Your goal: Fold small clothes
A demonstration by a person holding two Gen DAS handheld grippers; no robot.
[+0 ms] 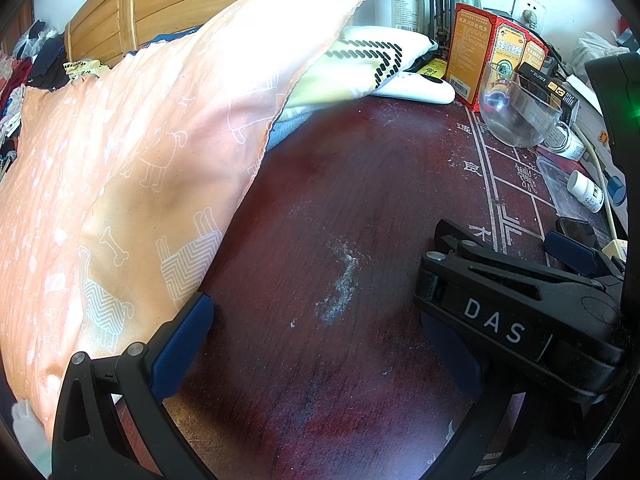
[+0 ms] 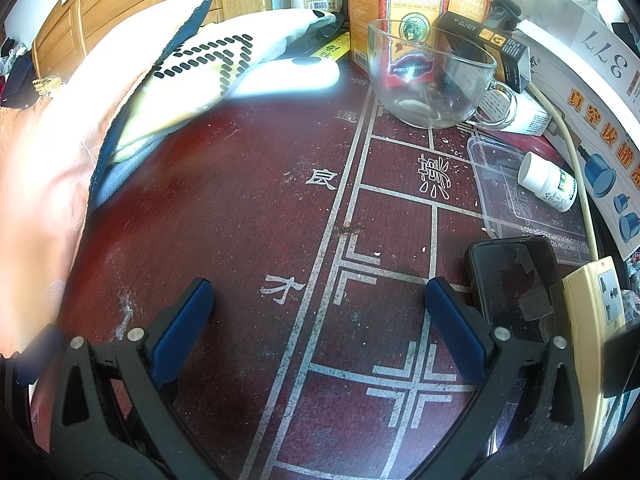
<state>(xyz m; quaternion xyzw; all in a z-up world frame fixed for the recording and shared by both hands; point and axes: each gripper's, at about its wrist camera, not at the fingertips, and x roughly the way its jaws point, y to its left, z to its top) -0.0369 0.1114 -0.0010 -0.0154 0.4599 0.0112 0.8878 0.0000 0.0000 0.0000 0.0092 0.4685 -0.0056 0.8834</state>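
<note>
Both tongs are spread wide, holding nothing: my left tongs and my right tongs. My orange cloth hangs up at the counter's left edge.

This is a lived-in home, most likely a bedroom. A dark red wooden bench with a chess-board grid printed across it carries everyday clutter along its far edge: a glass mug, boxes of medicine, a white pill bottle, a phone, a power strip. Behind the bench's far left corner stands a wooden headboard or cabinet, with loose clothes piled beside it. Soft printed fabric drapes over the bench's left edge. Dust and crumbs speckle the surface.
</note>
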